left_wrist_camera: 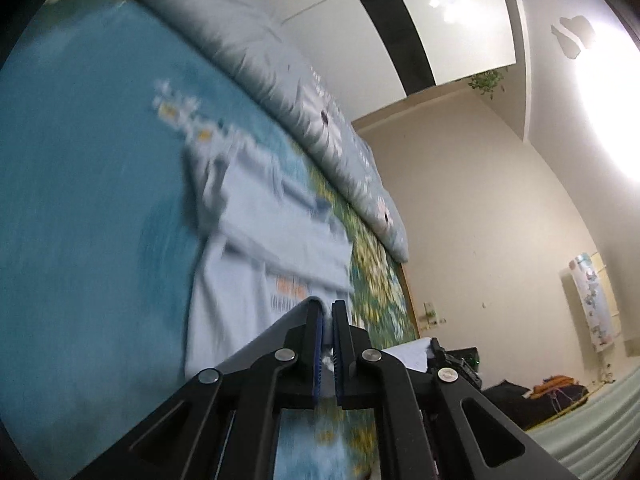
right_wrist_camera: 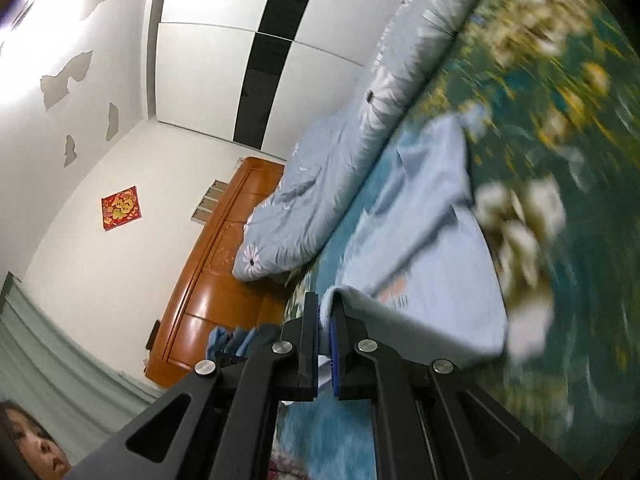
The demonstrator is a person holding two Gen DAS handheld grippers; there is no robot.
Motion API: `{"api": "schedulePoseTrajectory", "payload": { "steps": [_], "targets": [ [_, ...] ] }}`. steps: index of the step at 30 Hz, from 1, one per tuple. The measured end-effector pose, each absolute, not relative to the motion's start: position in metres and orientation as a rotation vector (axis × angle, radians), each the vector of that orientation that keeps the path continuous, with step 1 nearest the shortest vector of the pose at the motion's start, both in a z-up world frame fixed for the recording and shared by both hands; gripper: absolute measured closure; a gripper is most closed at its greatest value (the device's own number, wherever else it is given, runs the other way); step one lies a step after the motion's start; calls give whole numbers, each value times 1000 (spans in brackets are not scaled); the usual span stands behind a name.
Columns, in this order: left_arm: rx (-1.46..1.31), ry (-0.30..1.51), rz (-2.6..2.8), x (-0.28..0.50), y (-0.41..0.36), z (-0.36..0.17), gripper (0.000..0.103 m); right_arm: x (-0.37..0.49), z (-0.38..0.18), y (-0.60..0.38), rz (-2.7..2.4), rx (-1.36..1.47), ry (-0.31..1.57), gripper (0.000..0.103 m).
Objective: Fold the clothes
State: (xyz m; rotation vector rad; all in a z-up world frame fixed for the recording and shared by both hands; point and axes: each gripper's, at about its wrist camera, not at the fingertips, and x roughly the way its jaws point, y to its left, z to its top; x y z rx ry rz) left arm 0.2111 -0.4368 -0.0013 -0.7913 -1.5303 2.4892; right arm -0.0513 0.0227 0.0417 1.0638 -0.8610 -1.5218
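Fingers: left gripper (left_wrist_camera: 327, 312) narrow, pinching an edge of the pale blue garment (left_wrist_camera: 256, 276); right gripper (right_wrist_camera: 325, 312) likewise narrow, nipped on another edge.
Garment: partly folded, lying on the floral bedsheet (left_wrist_camera: 80, 200), its near hem lifted off the bed.
Beyond the garment: rolled grey-blue duvet (right_wrist_camera: 320, 184), then white wardrobe (right_wrist_camera: 224, 76).
Handling note: likely mid-fold; carry both edges level and taut, lay them square on the far portion before loosening.
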Motion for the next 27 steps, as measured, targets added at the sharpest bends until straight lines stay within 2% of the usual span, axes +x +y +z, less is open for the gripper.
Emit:
{"api": "schedulePoseTrajectory", "payload": {
  "steps": [5, 13, 19, 24, 26, 27],
  "targets": [
    [-827, -1553, 2563, 139, -477, 3, 98, -115, 53, -21, -1573, 1080, -858, 98],
    [-976, -1593, 2637, 50, -517, -25, 99, -214, 19, -89, -1704, 1230, -865, 98],
    [-1091, -1688, 2643, 18, -535, -65, 99, -250, -17, -114, -1787, 1344, -818, 98],
    [-1120, -1727, 2597, 14, -537, -80, 97, -255, -25, -121, -1839, 1374, -734, 98],
    [-1110, -1733, 2568, 20, -536, -78, 92, -254, -21, -120, -1839, 1357, -713, 98],
    [-1107, -1722, 2567, 24, -535, -75, 80, -251, -17, -118, -1835, 1341, -699, 96]
  ]
}}
